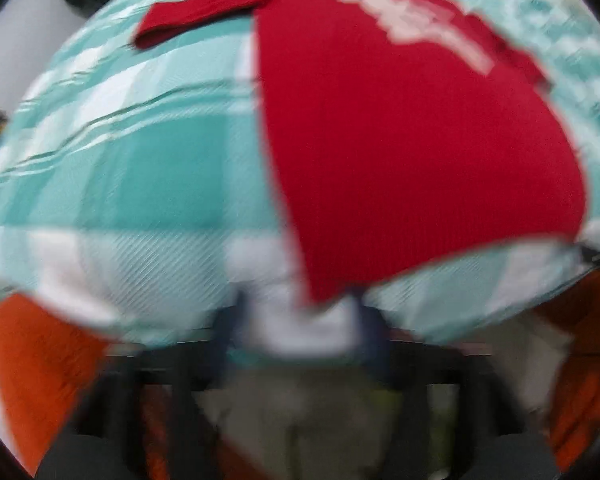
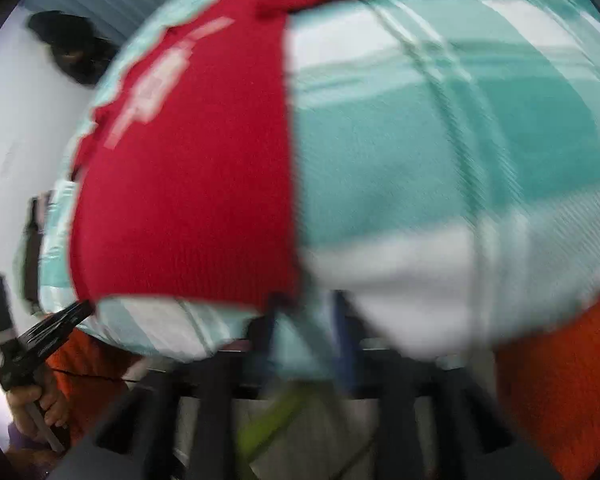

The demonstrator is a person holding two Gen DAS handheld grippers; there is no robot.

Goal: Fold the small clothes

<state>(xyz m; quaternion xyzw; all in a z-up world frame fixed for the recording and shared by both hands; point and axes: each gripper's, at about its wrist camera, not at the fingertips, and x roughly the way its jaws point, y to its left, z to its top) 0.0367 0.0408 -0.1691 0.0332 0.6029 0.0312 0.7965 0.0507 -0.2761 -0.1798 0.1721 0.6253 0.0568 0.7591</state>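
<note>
A small red shirt (image 1: 400, 132) with a white print lies flat on a teal and white checked cloth (image 1: 140, 184). One sleeve stretches out at the far left. My left gripper (image 1: 300, 312) is at the shirt's near left hem corner, fingers apart. In the right wrist view the red shirt (image 2: 188, 184) lies left of centre, and my right gripper (image 2: 306, 312) is at its near right hem corner, fingers apart. Both views are blurred, so I cannot tell if either touches the fabric.
The checked cloth (image 2: 460, 160) covers a table whose near edge is just ahead of both grippers. The person's orange clothing (image 2: 560, 380) shows below. The left hand-held gripper (image 2: 40, 340) shows at the left of the right wrist view. A dark object (image 2: 72, 48) sits beyond the table.
</note>
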